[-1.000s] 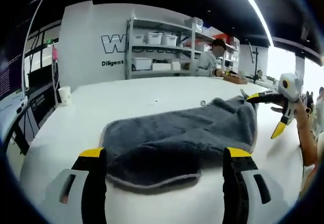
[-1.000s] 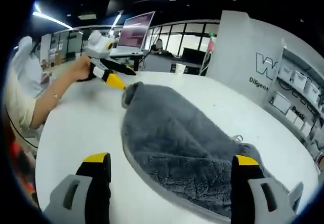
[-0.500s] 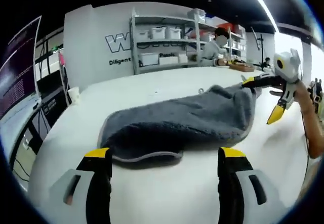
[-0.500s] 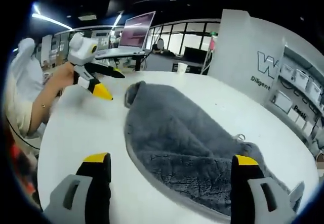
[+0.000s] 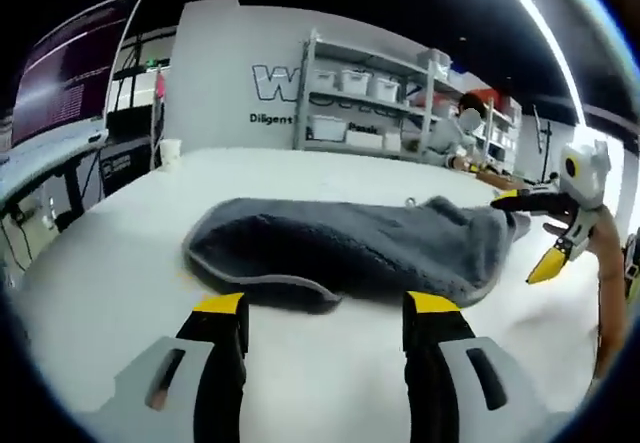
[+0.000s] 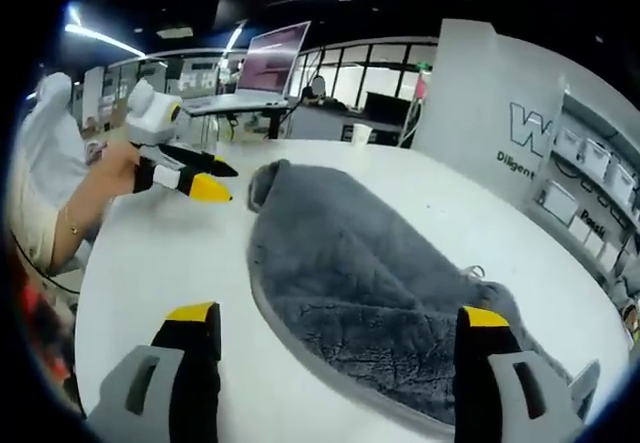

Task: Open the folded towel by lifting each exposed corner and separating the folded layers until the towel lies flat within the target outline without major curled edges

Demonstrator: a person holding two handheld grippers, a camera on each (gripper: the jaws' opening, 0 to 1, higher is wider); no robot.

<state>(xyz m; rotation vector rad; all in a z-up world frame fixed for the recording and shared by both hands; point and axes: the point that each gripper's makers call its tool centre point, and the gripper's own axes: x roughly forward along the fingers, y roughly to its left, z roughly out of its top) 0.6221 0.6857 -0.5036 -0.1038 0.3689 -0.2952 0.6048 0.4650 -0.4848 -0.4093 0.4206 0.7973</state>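
Observation:
A grey folded towel [image 5: 340, 248] lies bunched on the white table [image 5: 110, 253], its pale hem facing my left gripper [image 5: 326, 308]. That gripper is open, jaws wide apart just short of the near hem, holding nothing. At the towel's right end hovers my right gripper [image 5: 530, 231], open, one yellow tip close to the edge. In the right gripper view the towel [image 6: 360, 273] runs away from my open right gripper [image 6: 337, 315]. The left gripper [image 6: 218, 179] is held by a hand beside the far corner, apart from the cloth.
Shelves with white bins [image 5: 370, 113] and a person [image 5: 455, 128] stand beyond the table. A paper cup [image 5: 170, 151] sits near the table's far left edge. A monitor [image 5: 70, 73] is at the left. A small metal ring [image 6: 470, 273] lies by the towel.
The left gripper has drawn back from the towel's far corner and sunk lower toward the table. The towel keeps its bunched shape. The right gripper has hardly moved.

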